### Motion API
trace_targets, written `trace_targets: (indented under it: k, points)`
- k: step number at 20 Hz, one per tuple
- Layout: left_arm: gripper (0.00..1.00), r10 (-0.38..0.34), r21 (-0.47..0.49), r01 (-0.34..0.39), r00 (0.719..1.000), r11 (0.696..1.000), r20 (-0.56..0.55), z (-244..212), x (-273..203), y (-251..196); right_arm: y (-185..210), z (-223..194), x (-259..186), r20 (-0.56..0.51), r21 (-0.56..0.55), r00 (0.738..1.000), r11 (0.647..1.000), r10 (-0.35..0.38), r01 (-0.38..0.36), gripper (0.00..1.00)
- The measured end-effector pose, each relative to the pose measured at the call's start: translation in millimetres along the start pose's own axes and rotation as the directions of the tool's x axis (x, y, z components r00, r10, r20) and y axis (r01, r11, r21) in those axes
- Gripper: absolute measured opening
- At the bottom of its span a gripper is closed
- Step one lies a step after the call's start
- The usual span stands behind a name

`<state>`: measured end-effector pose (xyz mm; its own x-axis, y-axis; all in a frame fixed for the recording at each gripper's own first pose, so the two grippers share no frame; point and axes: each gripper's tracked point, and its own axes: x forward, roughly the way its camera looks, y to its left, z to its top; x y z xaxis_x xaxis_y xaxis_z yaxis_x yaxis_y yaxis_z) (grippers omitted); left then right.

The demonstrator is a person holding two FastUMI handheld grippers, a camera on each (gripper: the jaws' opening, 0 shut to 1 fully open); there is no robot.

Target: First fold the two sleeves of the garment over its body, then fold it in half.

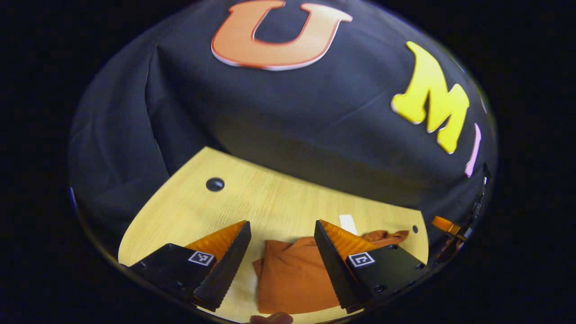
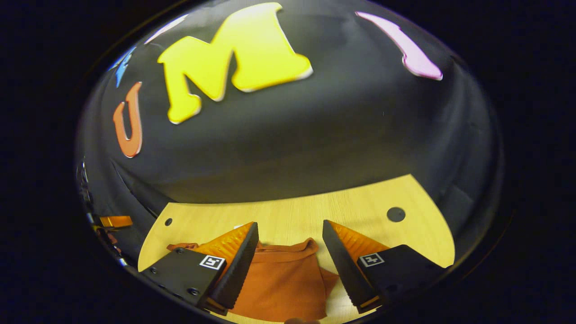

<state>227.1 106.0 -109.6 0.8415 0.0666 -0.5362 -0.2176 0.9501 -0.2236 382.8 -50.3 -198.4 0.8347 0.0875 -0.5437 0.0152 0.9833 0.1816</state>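
Lying on the pale wooden table (image 1: 270, 202), the orange garment (image 1: 292, 274) sits bunched near the front edge, seen in the left gripper view between the spread fingers of the left gripper (image 1: 281, 265), which hangs above it with nothing pinched. In the right gripper view the right gripper (image 2: 290, 265) is likewise held wide apart over the garment (image 2: 283, 279), touching none of it. A dark round hole (image 2: 396, 214) marks the table (image 2: 315, 211) off to one side.
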Motion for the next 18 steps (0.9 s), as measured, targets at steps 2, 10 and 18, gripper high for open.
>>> trace_targets:
  k: [2,10,18]
  points:
    - [0.93,-0.034,0.02,0.032,0.993,0.999,0.113,14,-50,-30,24,23,-62,0.111,-0.063,0.994,0.998,0.007,0.0,0.93]
    - [0.93,-0.142,0.173,0.081,0.914,0.982,0.38,-1,-223,-95,100,37,-261,0.418,-0.16,0.907,0.987,0.06,0.009,0.93]
    - [0.93,-0.11,0.137,0.049,0.872,0.989,0.476,-54,-299,-86,98,-7,-355,0.496,-0.179,0.866,0.983,0.065,0.029,0.94]
